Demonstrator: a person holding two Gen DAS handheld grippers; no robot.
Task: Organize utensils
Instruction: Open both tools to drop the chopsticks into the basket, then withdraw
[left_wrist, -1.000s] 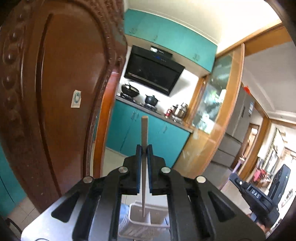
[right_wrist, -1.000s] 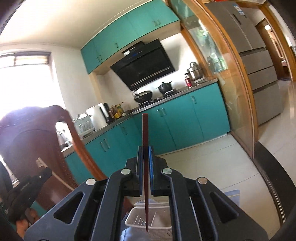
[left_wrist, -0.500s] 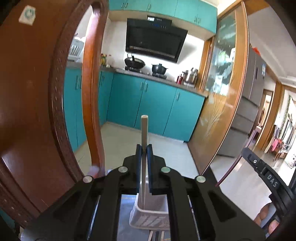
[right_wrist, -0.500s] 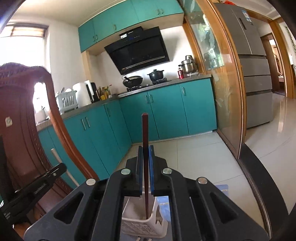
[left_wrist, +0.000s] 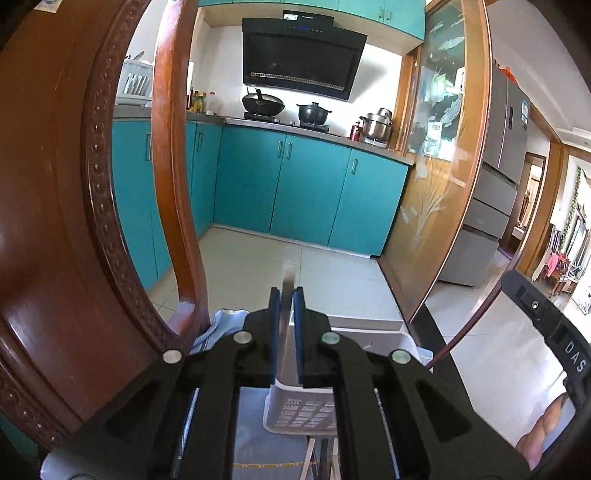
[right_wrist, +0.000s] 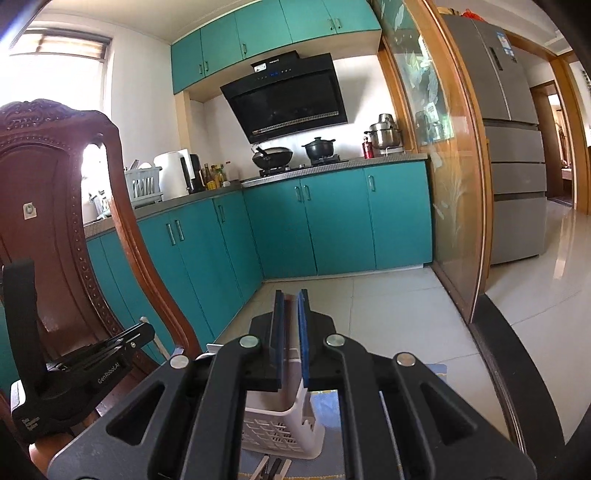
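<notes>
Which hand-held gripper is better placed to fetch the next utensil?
Right. The right hand-held gripper is open and empty over the basket; the left hand-held gripper has a pale stick between its jaws.

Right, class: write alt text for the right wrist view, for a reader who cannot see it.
The right tongs hang slightly open with nothing between them, over a white slotted basket. To the left, the left tongs sit in front of a carved wooden chair; teal kitchen cabinets fill the background.

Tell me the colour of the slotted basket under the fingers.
White. The basket shows best in the right wrist view, below the fingers.
</notes>
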